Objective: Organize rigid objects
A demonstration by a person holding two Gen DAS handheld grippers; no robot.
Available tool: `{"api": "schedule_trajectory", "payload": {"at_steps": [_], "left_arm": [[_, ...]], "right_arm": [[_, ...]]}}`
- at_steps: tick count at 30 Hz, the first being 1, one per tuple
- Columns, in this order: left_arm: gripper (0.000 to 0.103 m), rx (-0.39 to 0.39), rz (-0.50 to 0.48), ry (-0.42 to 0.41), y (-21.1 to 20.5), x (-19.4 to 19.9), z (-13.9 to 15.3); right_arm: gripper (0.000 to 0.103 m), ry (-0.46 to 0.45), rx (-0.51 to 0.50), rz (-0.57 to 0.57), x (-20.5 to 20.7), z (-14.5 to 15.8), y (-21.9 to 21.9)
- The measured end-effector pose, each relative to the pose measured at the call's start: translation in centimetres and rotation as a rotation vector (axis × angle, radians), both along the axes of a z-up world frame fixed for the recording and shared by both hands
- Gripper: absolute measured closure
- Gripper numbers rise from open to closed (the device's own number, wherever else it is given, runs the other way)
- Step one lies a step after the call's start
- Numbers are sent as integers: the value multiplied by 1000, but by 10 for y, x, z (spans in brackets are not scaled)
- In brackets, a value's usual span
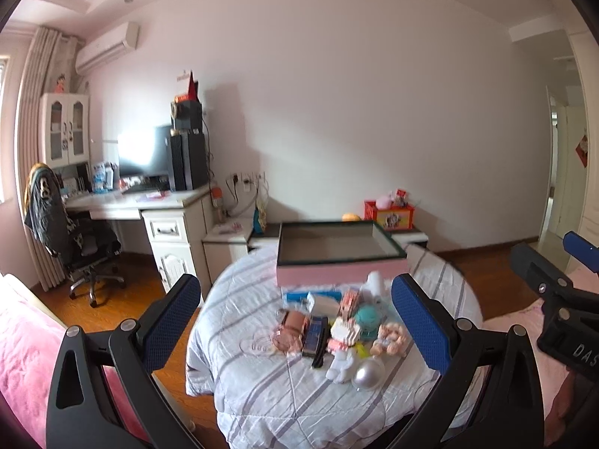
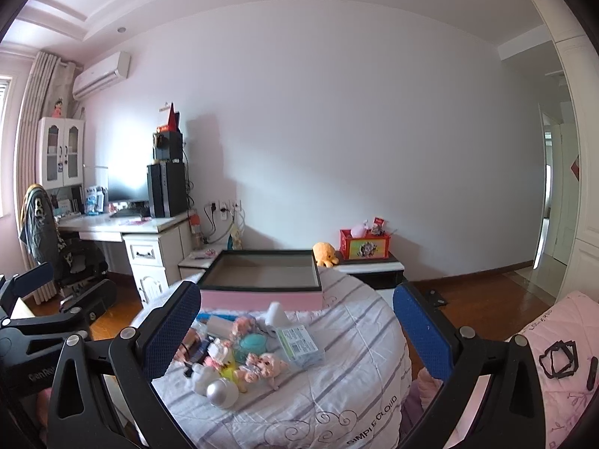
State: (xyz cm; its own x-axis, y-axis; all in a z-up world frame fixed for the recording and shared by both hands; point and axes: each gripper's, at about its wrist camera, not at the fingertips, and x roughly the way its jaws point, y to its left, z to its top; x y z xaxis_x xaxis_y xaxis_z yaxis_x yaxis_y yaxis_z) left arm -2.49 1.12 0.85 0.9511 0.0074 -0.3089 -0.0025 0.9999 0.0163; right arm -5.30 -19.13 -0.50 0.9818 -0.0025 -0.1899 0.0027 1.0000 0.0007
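Blue-padded fingers of the left gripper (image 1: 295, 321) stand wide apart and released, holding nothing, above a heap of small toys and trinkets (image 1: 337, 333) on the striped quilt (image 1: 254, 385) of the bed. The right gripper (image 2: 297, 331) is likewise spread and empty over the same heap. From the left wrist view the heap shows a pink block figure (image 1: 342, 333), a teal round piece (image 1: 367, 318), a silver ball (image 1: 368, 374), a white figure (image 1: 340, 366) and a dark flat case (image 1: 314, 336) lying touching one another; the right gripper appears there only at the frame's right edge. The right wrist view alone shows a pale blue labelled packet (image 2: 301, 344) lying just beside the heap on its right, and a pink doll (image 2: 262, 368) in front. Beyond the heap sits the open pink box (image 1: 340, 250) with a dark rim, empty inside. Behind it, on a low cabinet, the right view shows an orange plush octopus (image 2: 325, 254) next to a red crate (image 2: 365, 245); the left view shows only a sliver of the plush. A desk (image 1: 149, 200) with a monitor stands at far left.
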Motion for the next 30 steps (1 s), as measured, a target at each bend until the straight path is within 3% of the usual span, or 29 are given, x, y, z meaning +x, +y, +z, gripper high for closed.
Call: {"api": "schedule_trajectory", "payload": {"at_steps": [13,22,26,30], "left_arm": [[0,27,13,327,15,85,-104],[0,24,73,431,34,138,-130],[0,38,68,468,34,165,-142],[0,0,18,507,37,184,-150]], "right_arm": [[0,279,-5,-32,83,-89,-23],[0,358,-6,-41,121,-116,-34],[0,392,2,-24,141,-123,-35],[0,439,4,9,164,-128,-35]]}}
